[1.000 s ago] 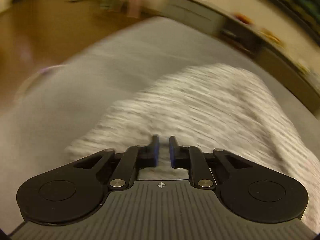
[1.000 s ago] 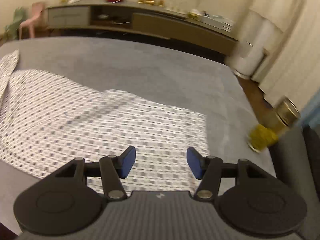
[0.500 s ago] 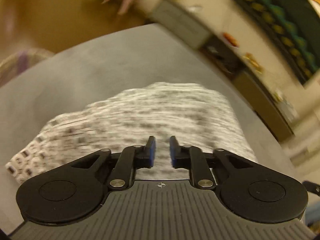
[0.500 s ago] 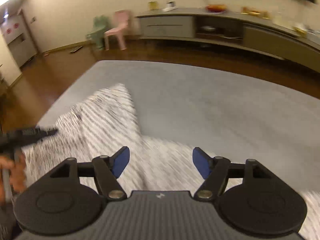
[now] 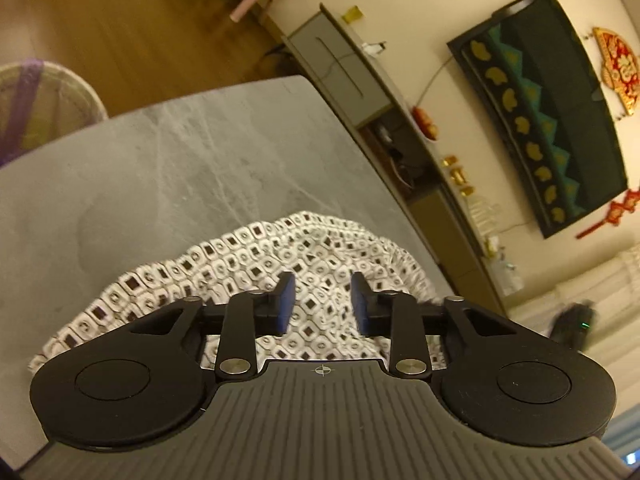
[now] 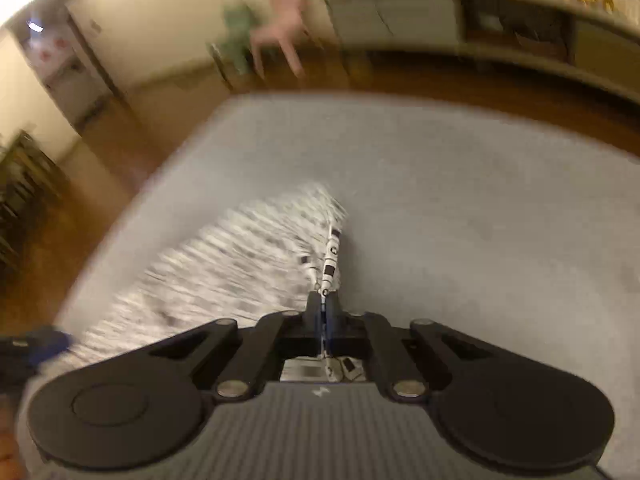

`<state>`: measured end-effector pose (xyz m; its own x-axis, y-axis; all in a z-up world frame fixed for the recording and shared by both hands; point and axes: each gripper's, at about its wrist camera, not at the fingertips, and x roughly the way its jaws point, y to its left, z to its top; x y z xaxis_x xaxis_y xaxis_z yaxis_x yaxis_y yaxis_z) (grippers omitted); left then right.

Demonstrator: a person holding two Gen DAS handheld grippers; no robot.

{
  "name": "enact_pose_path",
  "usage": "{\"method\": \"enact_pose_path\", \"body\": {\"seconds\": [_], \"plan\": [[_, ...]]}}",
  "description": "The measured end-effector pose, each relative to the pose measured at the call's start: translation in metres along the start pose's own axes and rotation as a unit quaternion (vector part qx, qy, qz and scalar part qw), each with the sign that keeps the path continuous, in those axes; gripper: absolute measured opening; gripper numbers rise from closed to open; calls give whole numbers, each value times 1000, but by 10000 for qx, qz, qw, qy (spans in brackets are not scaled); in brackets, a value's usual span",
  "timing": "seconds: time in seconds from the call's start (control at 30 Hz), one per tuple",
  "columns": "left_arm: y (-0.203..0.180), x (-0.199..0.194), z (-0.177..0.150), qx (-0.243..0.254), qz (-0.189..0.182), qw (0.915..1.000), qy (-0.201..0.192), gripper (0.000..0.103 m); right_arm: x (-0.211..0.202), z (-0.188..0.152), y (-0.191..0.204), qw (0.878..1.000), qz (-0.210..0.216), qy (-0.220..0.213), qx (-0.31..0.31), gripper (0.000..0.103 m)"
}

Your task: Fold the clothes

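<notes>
The right gripper [image 6: 323, 312] had just clamped its jaws on an edge of the patterned garment [image 6: 224, 264], apparently to draw it over into a fold. The left gripper [image 5: 322, 300], jaws just parted and holding nothing, hovered above the garment's near part on the grey surface [image 5: 168, 168].

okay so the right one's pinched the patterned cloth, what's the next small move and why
Probably lift and carry that edge across. The right hand-held gripper is shut on the cloth, while the left hand-held gripper, jaws just opened, pinches nothing.
</notes>
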<state>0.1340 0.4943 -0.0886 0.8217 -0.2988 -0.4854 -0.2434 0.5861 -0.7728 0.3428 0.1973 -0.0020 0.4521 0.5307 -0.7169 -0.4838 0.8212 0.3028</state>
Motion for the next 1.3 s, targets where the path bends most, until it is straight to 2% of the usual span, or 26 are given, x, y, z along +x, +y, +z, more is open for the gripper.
{"method": "enact_pose_path", "body": {"seconds": [0.07, 0.13, 0.2, 0.27, 0.33, 0.4, 0.43, 0.5, 0.57, 0.6, 0.63, 0.67, 0.7, 0.73, 0.77, 0.8, 0.87, 0.93, 1.03, 1.07, 1.1, 1.13, 1.17, 1.2, 1.23, 1.3], "plan": [[1, -11, 1, -155, -195, 9997, -87, 35, -38, -18, 42, 9967, 407, -396, -583, 2], [1, -23, 3, -253, -376, 9988, -207, 50, -73, -44, 89, 9862, 764, -692, -1297, 2], [1, -34, 3, -291, -547, 9976, -293, 57, -81, -79, 130, 9738, 555, -689, -2095, 2], [1, -39, -2, -201, -678, 9973, -188, 62, -74, -112, 159, 9552, 53, -697, -2876, 2], [-6, -43, -11, 76, -741, 9972, -96, 66, -63, -137, 177, 9427, -196, -622, -3272, 2], [-17, -47, -22, 463, -742, 9962, -34, 71, -58, -154, 190, 9408, -264, -582, -3328, 2], [-21, -46, -27, 652, -639, 9958, -2, 75, -58, -161, 195, 9416, -255, -611, -3302, 2], [-29, -44, -37, 1020, -423, 9939, 66, 75, -65, -168, 203, 9426, -194, -675, -3265, 2], [-29, -32, -41, 1148, 10, 9932, 205, 67, -74, -176, 207, 9431, -148, -719, -3244, 2], [-27, -27, -42, 1142, 170, 9929, 272, 53, -80, -182, 205, 9436, -156, -720, -3229, 2], [-24, -23, -43, 1126, 314, 9926, 337, 41, -85, -186, 203, 9454, -164, -715, -3177, 6], [-19, -24, -42, 1030, 337, 9934, 375, 39, -92, -191, 199, 9479, -170, -709, -3101, 19], [-15, -25, -42, 932, 352, 9942, 401, 39, -100, -195, 196, 9504, -176, -703, -3026, 28], [-11, -33, -40, 821, 299, 9957, 318, 46, -110, -200, 190, 9528, -186, -729, -2941, 44], [-7, -41, -39, 714, 248, 9969, 230, 51, -123, -206, 181, 9554, -230, -775, -2840, 51], [-3, -48, -36, 636, 211, 9977, 98, 62, -134, -211, 170, 9580, -304, -807, -2734, 58], [2, -56, -33, 541, 230, 9982, -70, 66, -153, -221, 146, 9636, -480, -828, -2497, 61], [1, -49, -33, 634, 324, 9974, 46, 66, -161, -232, 120, 9706, -715, -670, -2199, 61], [-15, -29, -45, 1181, 554, 9912, 233, 66, -170, -248, 89, 9778, -993, -516, -1773, 61], [-22, -23, -50, 1424, 683, 9871, 246, 65, -173, -253, 84, 9796, -1029, -524, -1643, 61], [-29, -19, -55, 1682, 818, 9821, 219, 51, -172, -254, 78, 9810, -1076, -526, -1526, 61], [-34, -17, -58, 1910, 926, 9771, 153, 1, -168, -253, 72, 9816, -1131, -501, -1453, 59], [-35, -23, -57, 1939, 906, 9768, 79, 0, -165, -254, 68, 9819, -1177, -423, -1422, 47], [-35, -30, -55, 1939, 857, 9773, -14, 0, -167, -259, 62, 9820, -1205, -295, -1425, 31], [-33, -50, -51, 1698, 571, 9835, -264, 0, -172, -266, 57, 9811, -1231, -201, -1479, 1], [-21, -93, -40, 1216, 231, 9893, -778, 0, -182, -274, 58, 9773, -1111, -291, -1782, 3]]}}
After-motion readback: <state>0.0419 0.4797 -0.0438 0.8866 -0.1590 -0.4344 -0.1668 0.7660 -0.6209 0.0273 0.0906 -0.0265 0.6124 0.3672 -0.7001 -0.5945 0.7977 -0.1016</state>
